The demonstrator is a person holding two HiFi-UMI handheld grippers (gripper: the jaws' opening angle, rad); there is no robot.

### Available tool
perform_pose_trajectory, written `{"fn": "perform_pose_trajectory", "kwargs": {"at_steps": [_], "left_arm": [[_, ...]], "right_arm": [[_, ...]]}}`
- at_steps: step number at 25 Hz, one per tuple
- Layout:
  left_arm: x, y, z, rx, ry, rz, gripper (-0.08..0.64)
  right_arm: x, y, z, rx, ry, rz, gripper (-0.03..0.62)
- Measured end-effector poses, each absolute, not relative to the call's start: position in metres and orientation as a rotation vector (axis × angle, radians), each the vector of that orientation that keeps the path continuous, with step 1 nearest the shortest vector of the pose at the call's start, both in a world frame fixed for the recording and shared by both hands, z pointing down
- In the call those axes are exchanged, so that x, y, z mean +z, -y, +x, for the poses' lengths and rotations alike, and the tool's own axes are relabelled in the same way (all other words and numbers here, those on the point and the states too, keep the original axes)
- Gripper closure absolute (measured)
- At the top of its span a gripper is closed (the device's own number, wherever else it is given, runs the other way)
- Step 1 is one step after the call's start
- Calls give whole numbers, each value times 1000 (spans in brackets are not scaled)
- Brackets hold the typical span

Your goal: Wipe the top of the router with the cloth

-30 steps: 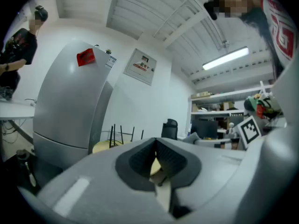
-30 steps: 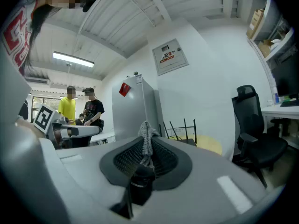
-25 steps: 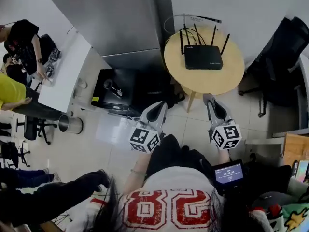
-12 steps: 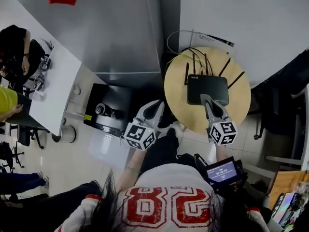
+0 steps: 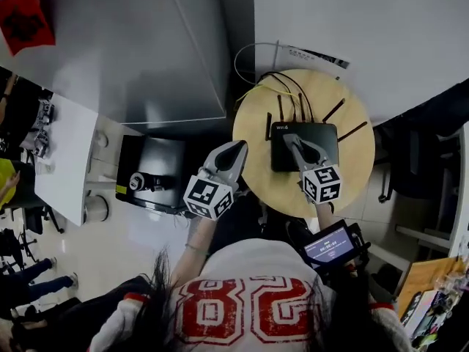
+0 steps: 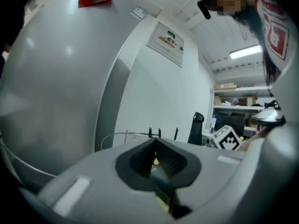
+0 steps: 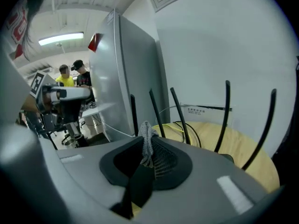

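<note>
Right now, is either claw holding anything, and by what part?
The right claw pinches the cloth by a bunched fold; the left claw is shut, empty.

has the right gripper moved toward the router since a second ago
Yes. A second ago it was over the floor, short of the round table; now the right gripper has come forward and its tip lies over the router in the head view.

Black router (image 5: 328, 144), pale tan table (image 5: 253, 134), grey knitted cloth (image 7: 146, 138), yellow cable (image 7: 172, 126), red sign (image 5: 26, 22) on grey cabinet (image 5: 132, 50).
</note>
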State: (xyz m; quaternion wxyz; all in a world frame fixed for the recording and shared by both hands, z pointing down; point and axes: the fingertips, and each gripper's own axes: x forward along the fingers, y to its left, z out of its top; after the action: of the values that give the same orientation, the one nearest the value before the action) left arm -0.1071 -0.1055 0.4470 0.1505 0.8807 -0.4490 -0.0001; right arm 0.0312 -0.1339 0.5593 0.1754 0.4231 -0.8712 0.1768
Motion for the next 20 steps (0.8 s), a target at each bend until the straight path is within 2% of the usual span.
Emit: {"fn": "perform_pose_trajectory", "kwargs": {"at_steps": [11,20], "left_arm": [[449,91,-140,1,1539,2345,557],[453,85,-151,8,1617,2278,557]], "right_arm": [[621,188,1,221,2294,812,549],[626,139,-7,263,2339,705,551]]}}
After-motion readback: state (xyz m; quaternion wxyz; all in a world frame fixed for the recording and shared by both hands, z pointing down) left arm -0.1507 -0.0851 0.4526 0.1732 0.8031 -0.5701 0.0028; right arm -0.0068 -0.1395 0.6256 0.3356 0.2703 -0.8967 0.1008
